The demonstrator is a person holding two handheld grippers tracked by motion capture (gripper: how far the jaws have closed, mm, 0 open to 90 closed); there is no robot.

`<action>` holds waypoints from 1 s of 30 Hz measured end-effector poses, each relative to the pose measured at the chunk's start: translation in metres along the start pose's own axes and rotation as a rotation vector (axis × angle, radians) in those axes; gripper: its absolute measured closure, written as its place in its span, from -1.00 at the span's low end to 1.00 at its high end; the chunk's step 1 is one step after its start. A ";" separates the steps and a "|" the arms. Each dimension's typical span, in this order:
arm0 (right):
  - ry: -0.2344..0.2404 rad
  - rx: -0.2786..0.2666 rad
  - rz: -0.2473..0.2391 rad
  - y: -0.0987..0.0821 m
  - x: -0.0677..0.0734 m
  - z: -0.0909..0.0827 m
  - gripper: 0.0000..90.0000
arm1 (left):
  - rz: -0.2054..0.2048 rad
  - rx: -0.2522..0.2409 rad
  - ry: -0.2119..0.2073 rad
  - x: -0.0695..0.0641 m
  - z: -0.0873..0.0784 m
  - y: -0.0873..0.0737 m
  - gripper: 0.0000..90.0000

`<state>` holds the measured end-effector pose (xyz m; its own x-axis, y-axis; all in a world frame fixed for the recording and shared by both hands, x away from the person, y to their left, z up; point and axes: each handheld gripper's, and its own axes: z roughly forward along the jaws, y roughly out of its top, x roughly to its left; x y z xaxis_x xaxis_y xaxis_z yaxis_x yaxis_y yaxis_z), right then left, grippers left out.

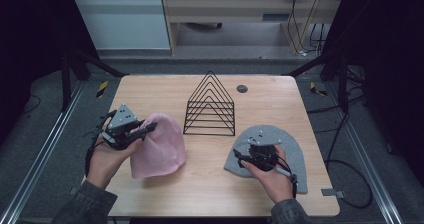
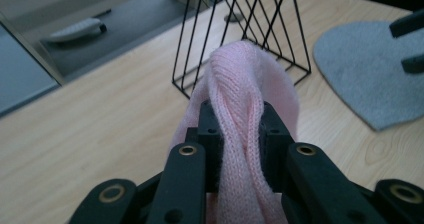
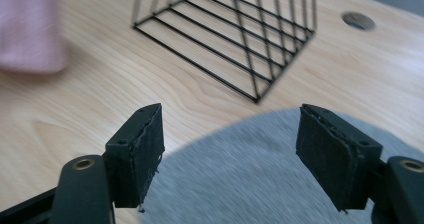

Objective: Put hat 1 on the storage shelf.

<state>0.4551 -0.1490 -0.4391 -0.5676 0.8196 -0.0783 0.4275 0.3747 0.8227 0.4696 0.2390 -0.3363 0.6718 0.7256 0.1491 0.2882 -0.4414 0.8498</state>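
In the high view, the left gripper [image 1: 144, 130] is held over the left side of the wooden counter [image 1: 210, 184], its jaws clamped on a fold of the pink knit hat [image 1: 159, 146]. The hat's gripped edge is raised, while the rest of it hangs down and rests on the counter just to the right of the hand. The right gripper [image 1: 241, 159] sits over the near edge of the grey knit hat [image 1: 292, 151], which lies flat on the right side of the counter. Between and behind the two hats stands a black wire rack [image 1: 210, 105], apart from both.

In the left gripper view, the two black jaws stand narrow and pinch a ridge of the pink knit hat [image 2: 240, 104], which bulges up and forward beyond them. The black wire rack [image 2: 240, 29] stands just behind it, and the grey knit hat [image 2: 365, 69] lies flat to the right.

In the right gripper view, the jaws stand wide apart with nothing pressed between the pads. The grey knit hat [image 3: 250, 169] lies flat on the counter below and between them. The black wire rack [image 3: 230, 39] is farther ahead, and a blurred part of the pink knit hat [image 3: 30, 29] shows at the upper left.
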 end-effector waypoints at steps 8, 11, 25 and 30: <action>0.089 -0.018 -0.085 0.035 0.028 0.000 -0.30 | 0.047 -0.042 0.023 0.011 -0.011 0.042 0.70; 0.098 -0.011 -0.119 0.049 0.034 0.001 -0.30 | 0.045 -0.051 0.002 0.015 -0.013 0.054 0.69; 0.161 0.042 -0.196 0.100 0.048 0.008 -0.18 | 0.034 -0.050 -0.023 0.029 -0.017 0.086 0.70; 0.183 0.031 -0.191 0.110 0.048 0.004 -0.13 | 0.026 -0.054 -0.028 0.030 -0.018 0.098 0.70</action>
<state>0.4777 -0.0667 -0.3551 -0.7571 0.6412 -0.1252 0.3197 0.5308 0.7849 0.5060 0.2273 -0.2400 0.6977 0.6988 0.1577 0.2339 -0.4302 0.8719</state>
